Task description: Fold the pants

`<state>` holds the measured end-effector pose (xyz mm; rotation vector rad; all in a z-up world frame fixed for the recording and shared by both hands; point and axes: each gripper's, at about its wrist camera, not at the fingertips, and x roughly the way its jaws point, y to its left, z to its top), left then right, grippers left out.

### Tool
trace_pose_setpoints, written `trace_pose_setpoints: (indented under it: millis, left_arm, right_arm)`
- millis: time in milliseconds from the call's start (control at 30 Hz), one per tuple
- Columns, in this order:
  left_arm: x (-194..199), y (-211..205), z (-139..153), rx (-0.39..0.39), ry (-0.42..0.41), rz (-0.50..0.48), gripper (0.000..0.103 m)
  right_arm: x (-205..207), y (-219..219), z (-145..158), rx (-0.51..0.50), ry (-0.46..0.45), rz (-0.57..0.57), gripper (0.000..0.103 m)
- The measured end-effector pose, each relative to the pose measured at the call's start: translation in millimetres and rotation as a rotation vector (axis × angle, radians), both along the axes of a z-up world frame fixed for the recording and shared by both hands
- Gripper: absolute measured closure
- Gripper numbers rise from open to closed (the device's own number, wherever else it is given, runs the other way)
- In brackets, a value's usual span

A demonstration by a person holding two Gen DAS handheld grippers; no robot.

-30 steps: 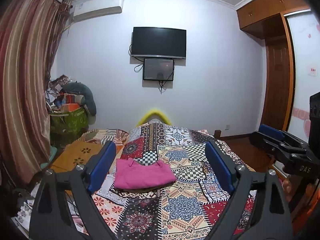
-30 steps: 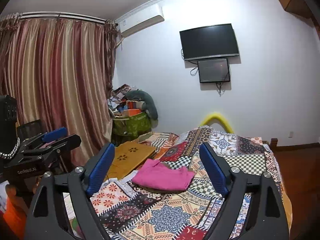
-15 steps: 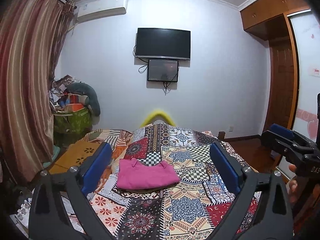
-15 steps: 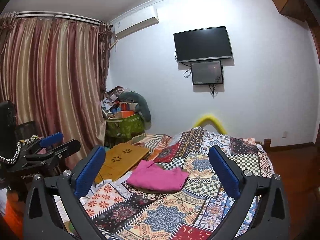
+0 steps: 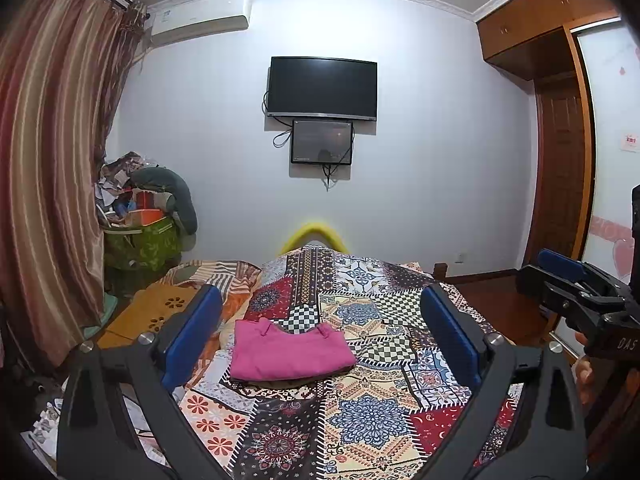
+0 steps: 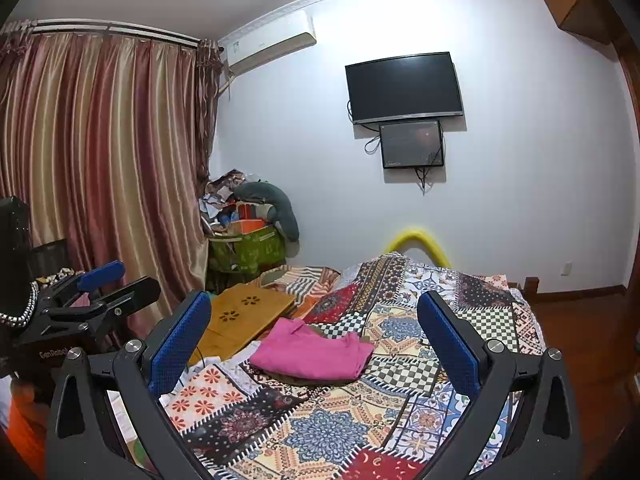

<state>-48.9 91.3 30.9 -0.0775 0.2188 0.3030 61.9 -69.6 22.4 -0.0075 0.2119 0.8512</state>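
Note:
Folded pink pants (image 5: 290, 350) lie flat on the patchwork bedspread (image 5: 360, 420), also in the right wrist view (image 6: 310, 354). My left gripper (image 5: 320, 332) is open and empty, held back from the bed, well short of the pants. My right gripper (image 6: 314, 336) is open and empty too, likewise back from the pants. The right gripper shows at the right edge of the left wrist view (image 5: 576, 292); the left gripper shows at the left edge of the right wrist view (image 6: 100, 296).
A wooden lap tray (image 6: 244, 314) lies on the bed left of the pants. A cluttered green bin (image 5: 140, 240) stands in the corner by the curtain (image 6: 100, 168). A TV (image 5: 322, 88) hangs on the far wall. A wardrobe (image 5: 560, 140) is at the right.
Both grippers have drawn back and risen slightly, so the view tilts up. The pants lie unmoved on the bed. Both jaws stay open.

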Motion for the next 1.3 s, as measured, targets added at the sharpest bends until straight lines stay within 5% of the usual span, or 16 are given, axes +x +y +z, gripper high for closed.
trace_pose_setpoints:
  millis: [1300]
  left_arm:
    - [-0.7,-3.1,1.2,-0.010,-0.013,-0.021,0.002]
  right_arm:
    - [-0.1,-2.6,-1.3,-0.003,0.011,-0.010,0.000]
